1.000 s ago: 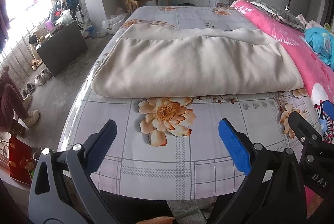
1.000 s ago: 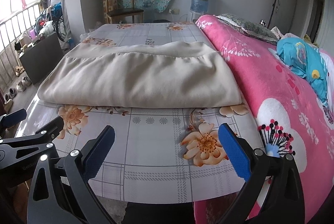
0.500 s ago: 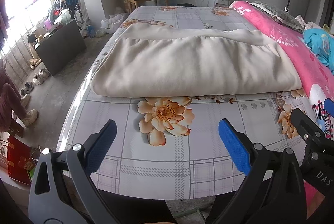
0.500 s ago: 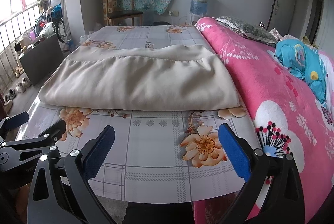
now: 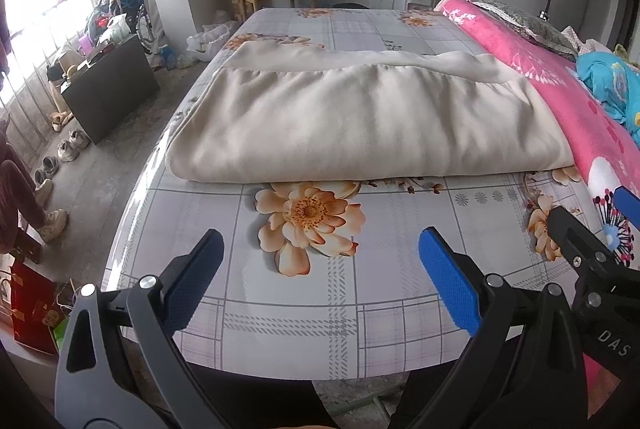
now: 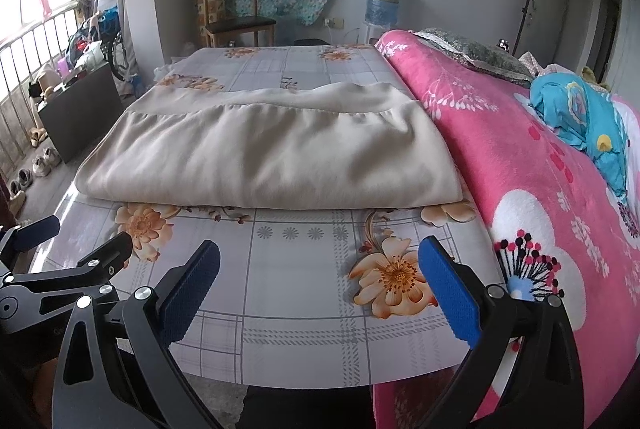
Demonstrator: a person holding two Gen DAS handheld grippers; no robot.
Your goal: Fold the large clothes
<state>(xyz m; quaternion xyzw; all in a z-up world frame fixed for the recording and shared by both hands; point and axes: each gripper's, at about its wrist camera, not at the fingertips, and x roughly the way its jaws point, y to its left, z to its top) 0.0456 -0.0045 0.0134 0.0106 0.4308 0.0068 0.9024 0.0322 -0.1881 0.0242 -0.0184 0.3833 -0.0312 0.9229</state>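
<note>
The left hand-held gripper (image 5: 320, 269) and right hand-held gripper (image 6: 320, 269) hover wide and empty over the bed's (image 5: 400, 305) near edge, probably lined up to take the beige folded garment (image 5: 360, 125) lying flat at twelve o'clock for another fold.

Left wrist: low at the bed's (image 5: 304, 317) foot, facing along it, left of centre.
Right wrist: same height, further right.
Shared: cloth (image 5: 360, 125), chair (image 6: 236, 17), blanket (image 6: 540, 165).

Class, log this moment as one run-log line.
left gripper: open, empty | right gripper: open, empty | beige garment: folded on bed, untouched
</note>
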